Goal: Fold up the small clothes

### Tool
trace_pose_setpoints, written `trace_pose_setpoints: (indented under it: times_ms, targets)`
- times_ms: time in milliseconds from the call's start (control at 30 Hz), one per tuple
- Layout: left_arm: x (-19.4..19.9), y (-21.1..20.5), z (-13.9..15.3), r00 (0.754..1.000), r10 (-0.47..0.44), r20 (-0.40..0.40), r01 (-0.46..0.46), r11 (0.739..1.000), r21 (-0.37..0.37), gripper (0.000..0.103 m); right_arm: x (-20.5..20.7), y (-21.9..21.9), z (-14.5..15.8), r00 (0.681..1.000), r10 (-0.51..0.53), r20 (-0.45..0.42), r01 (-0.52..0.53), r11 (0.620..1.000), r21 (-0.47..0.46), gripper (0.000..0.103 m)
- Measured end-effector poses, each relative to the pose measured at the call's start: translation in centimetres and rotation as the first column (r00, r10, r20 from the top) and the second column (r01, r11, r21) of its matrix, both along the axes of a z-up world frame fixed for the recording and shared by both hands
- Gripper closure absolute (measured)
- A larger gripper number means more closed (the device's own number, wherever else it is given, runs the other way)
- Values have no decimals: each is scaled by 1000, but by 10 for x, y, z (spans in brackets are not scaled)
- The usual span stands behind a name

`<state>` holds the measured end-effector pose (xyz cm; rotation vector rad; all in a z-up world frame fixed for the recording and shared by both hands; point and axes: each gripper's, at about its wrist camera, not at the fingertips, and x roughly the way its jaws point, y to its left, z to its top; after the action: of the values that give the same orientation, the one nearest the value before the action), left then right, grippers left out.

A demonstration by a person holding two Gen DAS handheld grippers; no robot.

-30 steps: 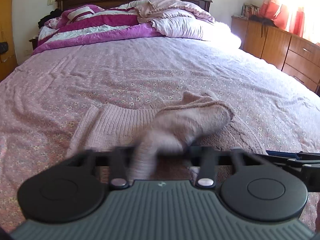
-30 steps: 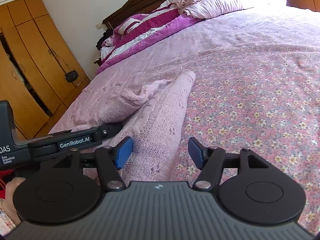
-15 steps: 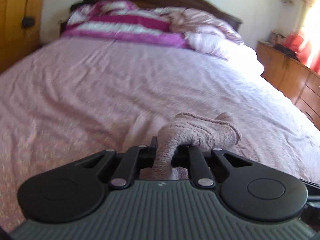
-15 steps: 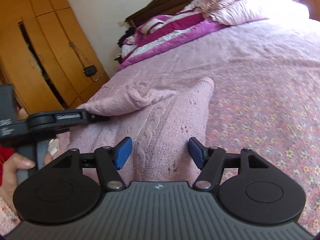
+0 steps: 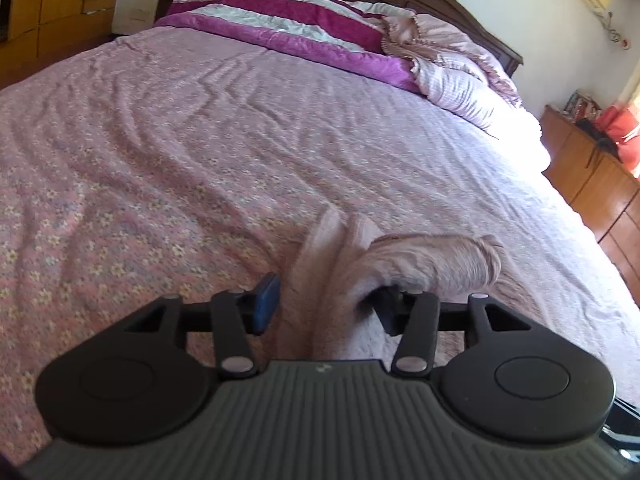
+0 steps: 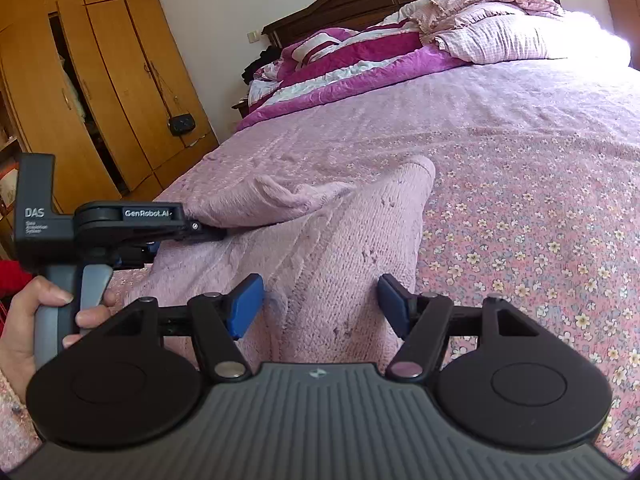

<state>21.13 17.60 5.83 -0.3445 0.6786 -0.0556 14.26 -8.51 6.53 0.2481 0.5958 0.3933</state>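
Observation:
A small pale pink knitted sweater (image 6: 340,240) lies on the flowered pink bedspread (image 6: 520,200). In the left wrist view its folded sleeve (image 5: 436,264) drapes over the right finger of my left gripper (image 5: 326,306), whose jaws stand wide apart with the knit between them. In the right wrist view that left gripper (image 6: 200,232) sits at the sweater's left side, under the sleeve fold. My right gripper (image 6: 320,308) is open, its blue pads (image 6: 246,304) on either side of the sweater's near edge, just above the knit.
A purple and white quilt (image 6: 352,60) and pink pillows (image 6: 492,28) lie at the headboard. A wooden wardrobe (image 6: 80,80) stands left of the bed, and a wooden dresser (image 5: 596,184) stands on the right. A hand (image 6: 36,320) holds the left gripper's handle.
My left gripper was shut on the sleeve half a second ago and has now opened. It has swung so the sleeve rests over its right finger. My right gripper stays open.

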Motion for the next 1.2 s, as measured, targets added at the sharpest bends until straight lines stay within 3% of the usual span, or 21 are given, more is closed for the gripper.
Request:
trace_pose_setpoints:
  times_ms: [233,400,533,733,833,1100,1200]
  targets:
    - [3,9,-6,999,46,-19,-46,999,7,45,2,-1,-3,1000,-1,-2,1,1000,-1,32]
    - [0,13,-2,999,6,-44,-7,1000,-25,45,2,-5,-2,1000,-1,-7,1,1000,10,31]
    - [-10,14,-2,995,-71,-66,66,994,-82,29,3,-24,-1,999,-16,-32,19,994,104,25]
    - [-24,9,-14,981,-138,-133,124,986,-108,27,24,-40,-15,991,-36,-132,60,982,179,20]
    - [-27,12,-22,979,-142,-148,115,977,-177,25,35,-40,-24,982,-8,-187,54,969,243,20]
    - [-29,11,-35,966,-205,-155,145,934,-326,26,61,-32,-44,959,29,-280,75,933,352,15]
    - [-31,11,-37,965,-212,-153,146,923,-357,40,68,-34,-48,954,39,-296,83,918,389,16]
